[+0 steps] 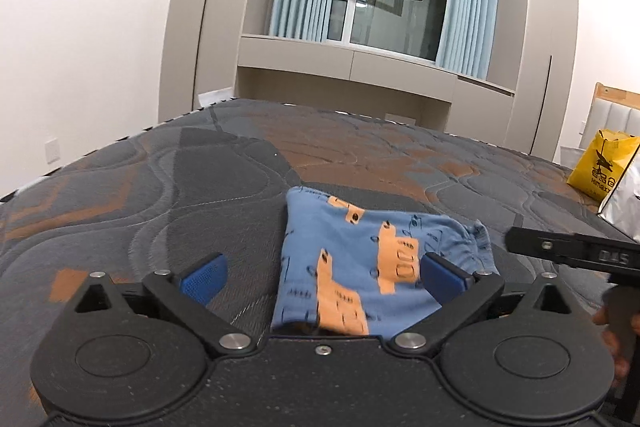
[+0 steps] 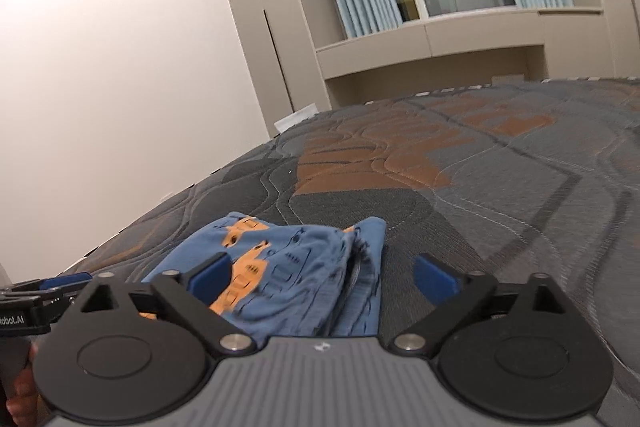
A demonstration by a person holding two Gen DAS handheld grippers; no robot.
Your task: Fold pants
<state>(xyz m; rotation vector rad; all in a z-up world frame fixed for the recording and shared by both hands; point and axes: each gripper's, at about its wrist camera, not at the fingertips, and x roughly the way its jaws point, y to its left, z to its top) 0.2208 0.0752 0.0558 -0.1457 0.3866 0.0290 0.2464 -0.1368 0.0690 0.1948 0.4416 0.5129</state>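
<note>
Left wrist view: the left gripper (image 1: 322, 277) stands spread wide over the bed (image 1: 160, 187), its blue pads holding nothing. The folded blue pants (image 1: 360, 267) with orange prints lie flat on the mattress between and just beyond the fingers. The right gripper (image 1: 572, 251) enters from the right — a yellow bag (image 1: 600, 167) sits farther back.

Right wrist view: the right gripper (image 2: 322, 277) is likewise spread apart and empty, with the pants (image 2: 288, 267) bunched between its fingers, nearer the left pad.

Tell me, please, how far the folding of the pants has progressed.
Mostly done: the blue cotton pants with orange prints lie in a compact folded stack on the grey-and-brown quilted mattress. In hand: nothing; the left gripper and right gripper are open. Left: perhaps tidying the loose waistband edge.
</note>
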